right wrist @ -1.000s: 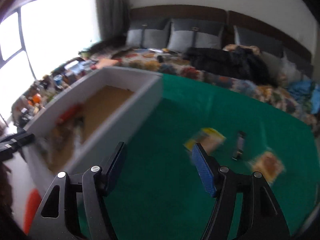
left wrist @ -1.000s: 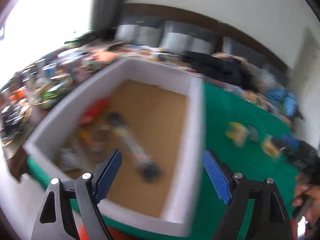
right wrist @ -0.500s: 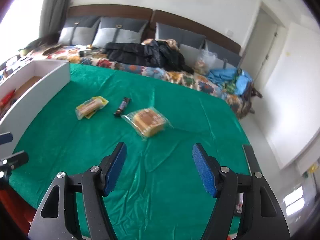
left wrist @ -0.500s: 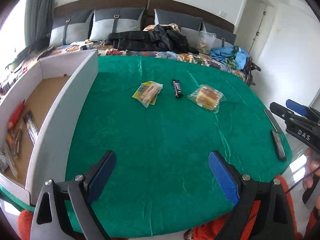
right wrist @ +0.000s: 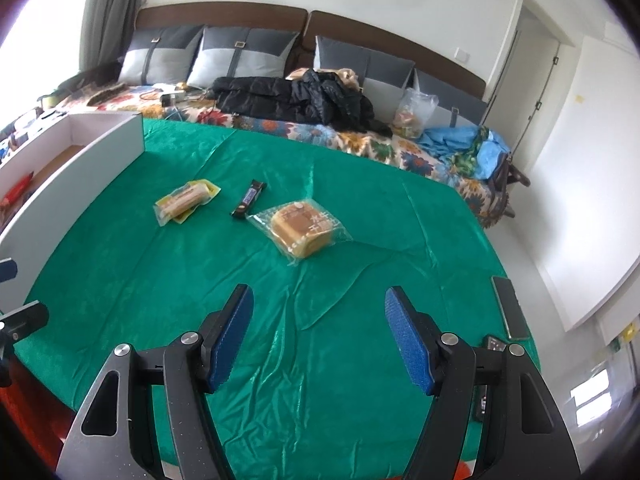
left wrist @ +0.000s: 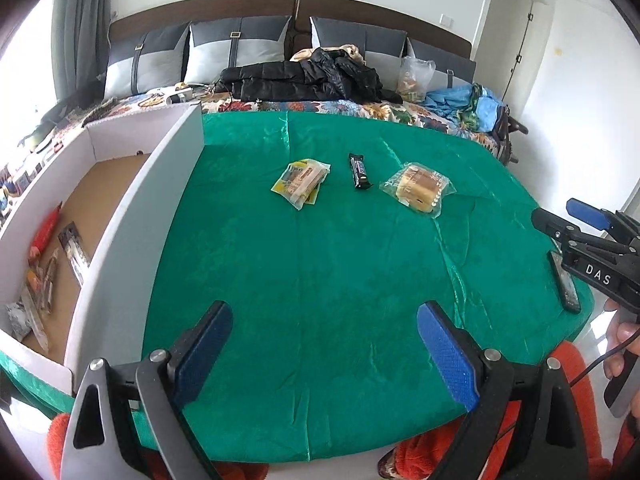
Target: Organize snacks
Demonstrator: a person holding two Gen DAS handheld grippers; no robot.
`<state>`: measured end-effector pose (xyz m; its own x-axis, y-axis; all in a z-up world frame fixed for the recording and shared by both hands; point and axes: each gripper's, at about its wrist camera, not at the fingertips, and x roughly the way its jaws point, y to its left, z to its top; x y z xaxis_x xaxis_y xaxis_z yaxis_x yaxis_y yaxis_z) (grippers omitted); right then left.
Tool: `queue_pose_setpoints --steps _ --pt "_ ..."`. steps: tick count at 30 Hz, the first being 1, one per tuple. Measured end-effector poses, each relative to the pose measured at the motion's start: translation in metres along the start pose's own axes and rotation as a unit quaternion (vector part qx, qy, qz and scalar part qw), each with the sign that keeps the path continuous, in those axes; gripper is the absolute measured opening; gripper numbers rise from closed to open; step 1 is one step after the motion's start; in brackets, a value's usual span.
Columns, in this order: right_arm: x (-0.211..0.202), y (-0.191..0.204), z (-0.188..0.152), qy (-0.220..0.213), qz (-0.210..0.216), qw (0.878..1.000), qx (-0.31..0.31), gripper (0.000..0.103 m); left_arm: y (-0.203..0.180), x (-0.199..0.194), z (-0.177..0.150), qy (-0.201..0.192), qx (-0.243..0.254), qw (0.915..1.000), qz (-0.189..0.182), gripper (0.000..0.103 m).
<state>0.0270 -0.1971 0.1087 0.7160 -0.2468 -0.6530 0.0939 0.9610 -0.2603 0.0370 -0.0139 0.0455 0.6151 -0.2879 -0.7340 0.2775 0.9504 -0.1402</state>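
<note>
A: Now that both cameras have swung away from the white box and face the green worktop, what is different?

B: The left gripper, over the box a second ago, hangs above bare cloth right of it, jaws spread wide and empty. The right gripper is released too, nothing between its pads.

A: And the snacks?

B: Several lie inside the box. Three remain out, right of it: the yellow wafer packet nearest, then the dark chocolate bar, then the wrapped cake farthest.

A: So one drop looks finished.

B: Likely; a fresh pick probably comes next.
</note>
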Motion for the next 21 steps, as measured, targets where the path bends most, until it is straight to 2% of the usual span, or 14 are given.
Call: queue_pose_setpoints --steps 5,13,21 --pt "-0.001 0.005 -0.002 -0.003 0.015 1.0 -0.004 0.072 -0.014 -0.003 0.01 0.008 0.03 0.9991 0.03 0.093" --pt "-0.005 0.002 0.0 -0.017 0.022 1.0 0.009 0.072 -0.024 -0.007 0.023 0.006 0.049 0.9957 0.079 0.093" --pt "0.001 0.006 -0.001 -0.006 0.028 1.0 0.009 0.072 -0.025 -0.006 0.024 0.004 0.064 0.9924 0.105 0.093"
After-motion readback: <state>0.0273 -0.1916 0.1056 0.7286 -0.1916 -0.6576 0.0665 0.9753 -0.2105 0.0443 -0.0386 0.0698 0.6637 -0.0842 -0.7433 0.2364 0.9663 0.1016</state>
